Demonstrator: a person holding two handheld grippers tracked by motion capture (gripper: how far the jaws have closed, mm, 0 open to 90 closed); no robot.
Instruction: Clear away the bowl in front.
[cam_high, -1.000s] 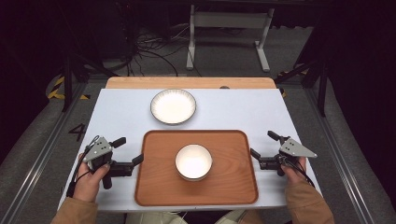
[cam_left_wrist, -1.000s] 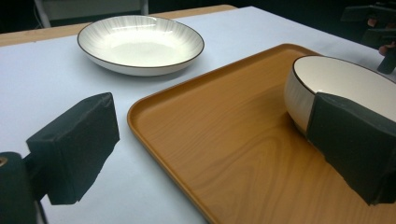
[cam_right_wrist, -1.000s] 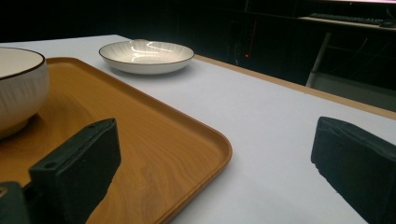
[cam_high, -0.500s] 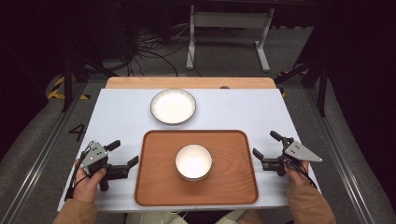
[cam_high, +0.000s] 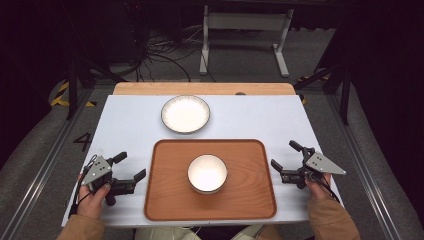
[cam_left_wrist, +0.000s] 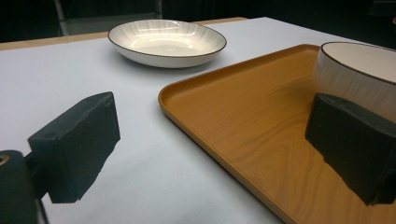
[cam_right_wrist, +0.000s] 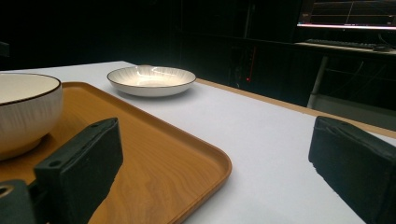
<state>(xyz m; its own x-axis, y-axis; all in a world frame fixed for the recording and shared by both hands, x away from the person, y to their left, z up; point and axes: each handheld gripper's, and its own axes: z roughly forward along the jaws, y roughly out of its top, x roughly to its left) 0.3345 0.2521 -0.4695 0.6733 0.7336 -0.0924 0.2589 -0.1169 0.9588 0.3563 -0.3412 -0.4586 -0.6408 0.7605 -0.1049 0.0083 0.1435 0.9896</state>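
The white table (cam_high: 125, 130) bears a wooden tray (cam_high: 250, 195) near the person and a shallow plate (cam_high: 185, 114) beyond it.

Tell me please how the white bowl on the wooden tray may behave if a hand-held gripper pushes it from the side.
The bowl looks glazed and rigid, so it is probably hard, fairly heavy and breakable. It seems to stand on a narrow foot, with walls widening upward, so a high push might tip it. On the smooth tray it would likely slide rather than roll.
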